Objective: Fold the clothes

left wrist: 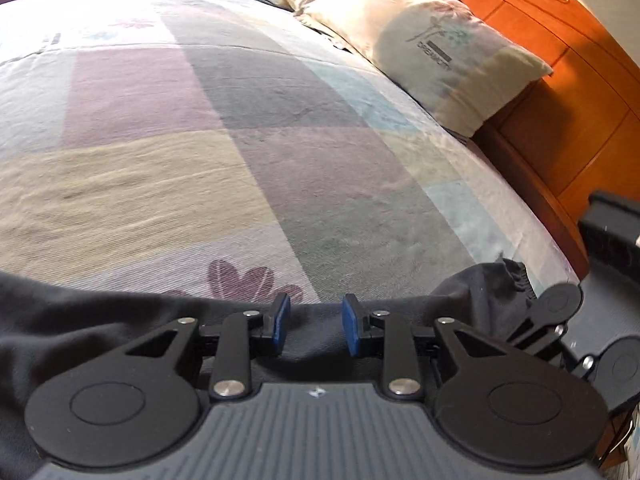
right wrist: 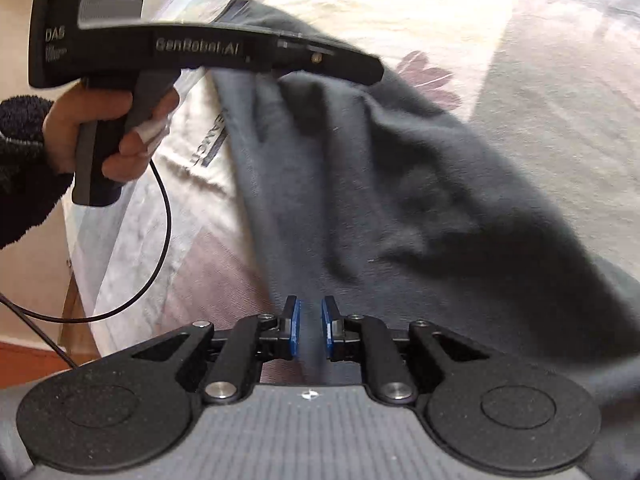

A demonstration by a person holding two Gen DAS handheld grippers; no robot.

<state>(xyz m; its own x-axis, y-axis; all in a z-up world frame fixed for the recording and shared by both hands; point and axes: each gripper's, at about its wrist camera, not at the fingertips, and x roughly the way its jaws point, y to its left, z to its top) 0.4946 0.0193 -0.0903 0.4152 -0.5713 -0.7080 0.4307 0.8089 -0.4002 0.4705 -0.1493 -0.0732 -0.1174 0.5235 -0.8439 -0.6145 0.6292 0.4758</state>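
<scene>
One bed [left wrist: 200, 120] spreads wide under a soft patchwork cover; a crumpled pillow [left wrist: 420, 48] printed "DREAMCITY" lies at two o'clock. The dark fleecy garment [right wrist: 400, 200] sprawls at six o'clock. Left gripper [left wrist: 315, 326], marked "GenRobot.AI", and right gripper [right wrist: 311, 330] hold their blue-padded fingers slightly spread, pinching nothing.

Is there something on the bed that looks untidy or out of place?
Yes: the dark garment lies crumpled in uneven folds on the patchwork bedspread, not yet folded flat. The pillow looks in place; nothing appears spilled or damaged.
</scene>
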